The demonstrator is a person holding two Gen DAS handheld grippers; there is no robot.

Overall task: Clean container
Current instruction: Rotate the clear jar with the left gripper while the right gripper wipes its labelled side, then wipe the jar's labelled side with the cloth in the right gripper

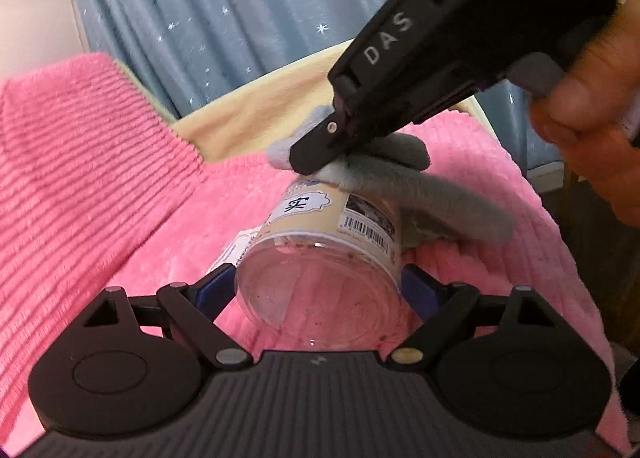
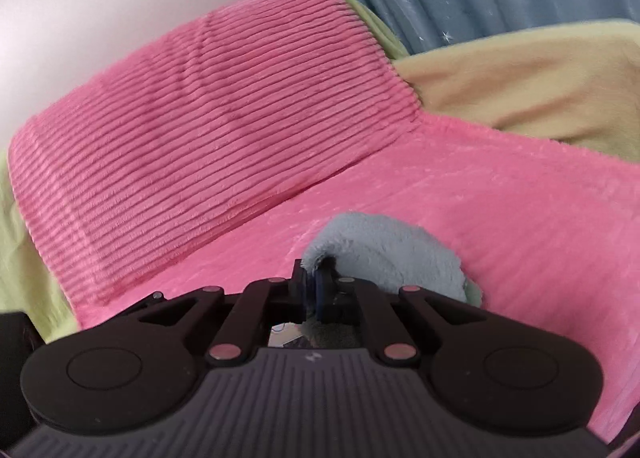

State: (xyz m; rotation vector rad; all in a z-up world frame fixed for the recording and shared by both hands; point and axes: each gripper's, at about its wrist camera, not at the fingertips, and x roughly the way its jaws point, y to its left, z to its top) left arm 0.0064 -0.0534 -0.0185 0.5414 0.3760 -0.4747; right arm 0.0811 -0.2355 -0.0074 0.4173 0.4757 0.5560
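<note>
Container [image 1: 320, 258] lay sideways, squeezed by left gripper [image 1: 320, 286]. Right gripper [image 1: 316, 154] pinched grey cloth [image 1: 400, 178] (rubbing far end). Wiping step; next needed cloth inside.

From where I stand I count one clear plastic container [image 1: 320, 258] at lower centre, one grey cloth [image 1: 400, 186] above it, two grippers, left gripper [image 1: 320, 290] and right gripper [image 1: 312, 158], one pink blanket [image 1: 100, 178], and one starry blue curtain [image 1: 240, 18] up top.
</note>
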